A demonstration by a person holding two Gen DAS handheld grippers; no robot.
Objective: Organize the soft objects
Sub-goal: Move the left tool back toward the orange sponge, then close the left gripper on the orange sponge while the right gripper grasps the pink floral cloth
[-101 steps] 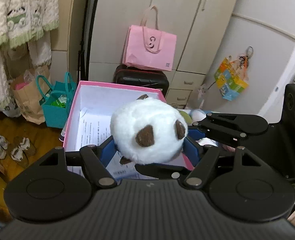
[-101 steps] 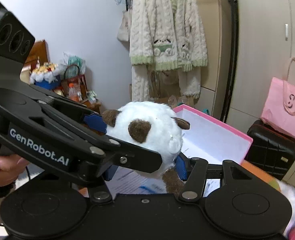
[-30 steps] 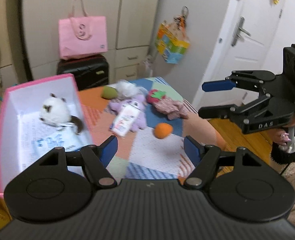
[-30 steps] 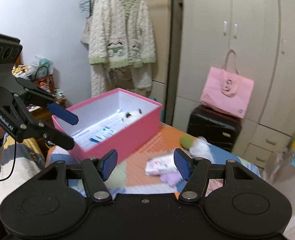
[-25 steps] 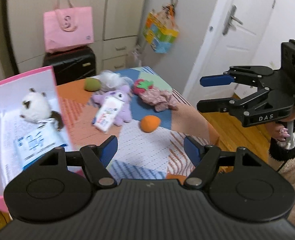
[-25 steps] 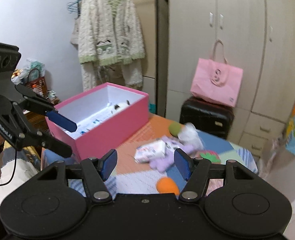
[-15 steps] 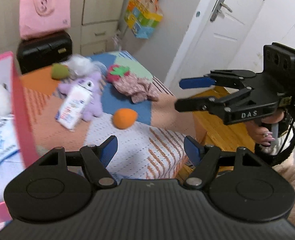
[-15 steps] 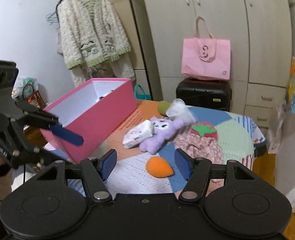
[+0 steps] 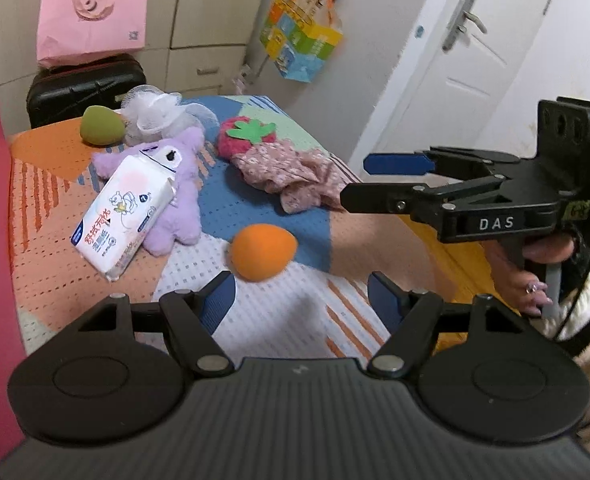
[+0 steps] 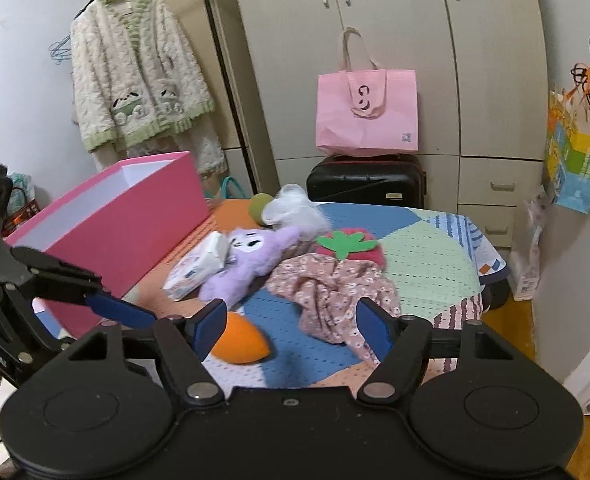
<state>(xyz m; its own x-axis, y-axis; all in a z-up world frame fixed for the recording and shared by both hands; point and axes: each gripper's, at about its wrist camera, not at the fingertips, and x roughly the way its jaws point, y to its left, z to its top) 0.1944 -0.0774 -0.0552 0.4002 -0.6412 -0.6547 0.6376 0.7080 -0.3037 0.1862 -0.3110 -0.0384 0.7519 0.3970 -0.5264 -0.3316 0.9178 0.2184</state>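
Observation:
Soft things lie on the patchwork table: an orange egg-shaped sponge (image 9: 263,251) (image 10: 239,344), a purple plush (image 9: 183,176) (image 10: 251,260) under a white tissue pack (image 9: 125,216) (image 10: 197,266), a floral cloth (image 9: 295,176) (image 10: 335,292), a strawberry plush (image 9: 247,136) (image 10: 349,246), a green sponge (image 9: 101,130) and a white mesh puff (image 9: 159,114). The pink box (image 10: 123,224) stands at the left. My left gripper (image 9: 301,300) is open and empty, just short of the orange sponge. My right gripper (image 10: 291,326) is open and empty above the table's near edge.
A black suitcase (image 10: 367,184) with a pink bag (image 10: 367,116) on it stands behind the table, before the wardrobe. A white door (image 9: 463,60) is at the right. A cardigan (image 10: 139,80) hangs at the back left. The table's right edge drops to the wooden floor (image 9: 467,264).
Both grippers let go of the white panda plush, which stayed in the pink box. Both swung right, away from the box, toward the loose things on the table, and came lower.

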